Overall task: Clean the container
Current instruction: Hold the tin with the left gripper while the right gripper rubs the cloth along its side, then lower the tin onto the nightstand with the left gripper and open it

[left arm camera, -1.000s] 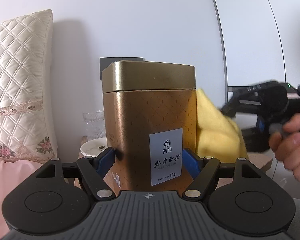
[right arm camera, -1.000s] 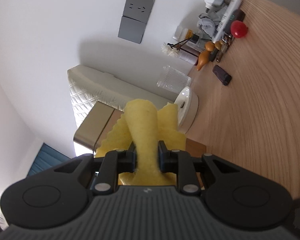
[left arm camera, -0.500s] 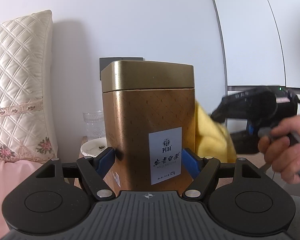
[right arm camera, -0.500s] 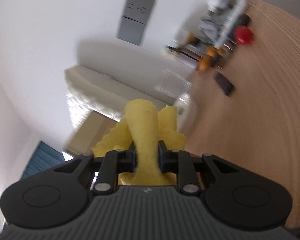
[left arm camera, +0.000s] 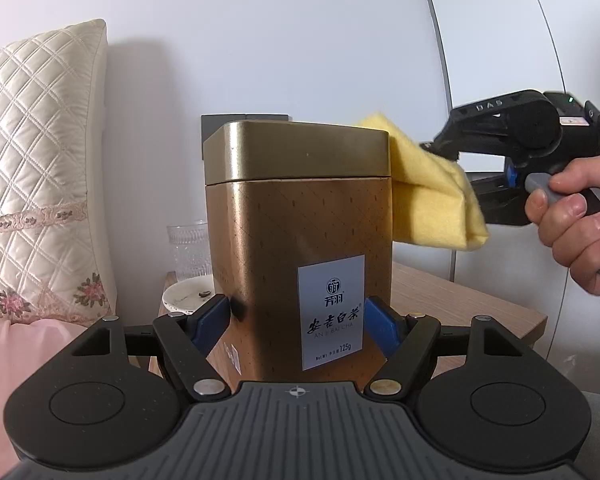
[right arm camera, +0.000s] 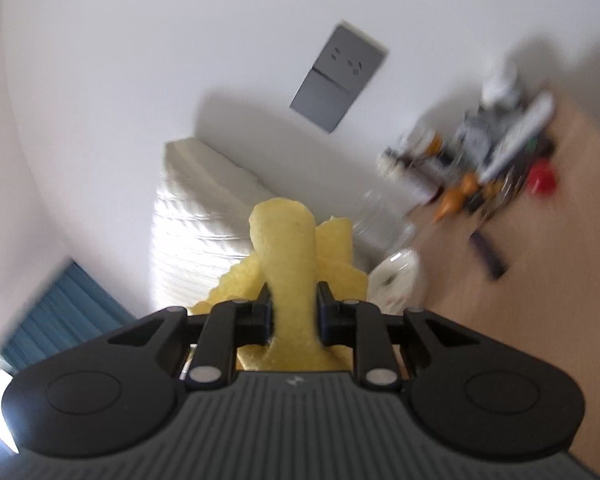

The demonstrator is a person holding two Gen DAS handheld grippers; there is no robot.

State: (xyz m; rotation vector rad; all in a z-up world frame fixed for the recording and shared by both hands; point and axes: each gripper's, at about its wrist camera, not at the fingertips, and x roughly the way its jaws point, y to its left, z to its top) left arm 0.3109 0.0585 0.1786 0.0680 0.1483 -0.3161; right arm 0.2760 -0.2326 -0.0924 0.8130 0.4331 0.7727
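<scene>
A gold square tea tin (left arm camera: 300, 220) with a white label stands upright in the left wrist view. My left gripper (left arm camera: 298, 320) is shut on the tin's lower sides and holds it. My right gripper (right arm camera: 294, 312) is shut on a folded yellow cloth (right arm camera: 288, 264). In the left wrist view the cloth (left arm camera: 432, 200) lies against the tin's upper right side by the lid, with the right gripper (left arm camera: 460, 160) behind it. The tin does not show in the blurred right wrist view.
A quilted cream pillow (left arm camera: 40, 168) stands at the left. A clear glass (left arm camera: 188, 248) and a small white dish (left arm camera: 188, 298) sit on the wooden bedside table (left arm camera: 460, 304). A grey wall socket (right arm camera: 340, 80) and a clutter of small items (right arm camera: 480, 160) show in the right wrist view.
My right gripper has moved up with the yellow cloth from beside the tin's lower right to its upper right edge. The left gripper and tin have stayed still.
</scene>
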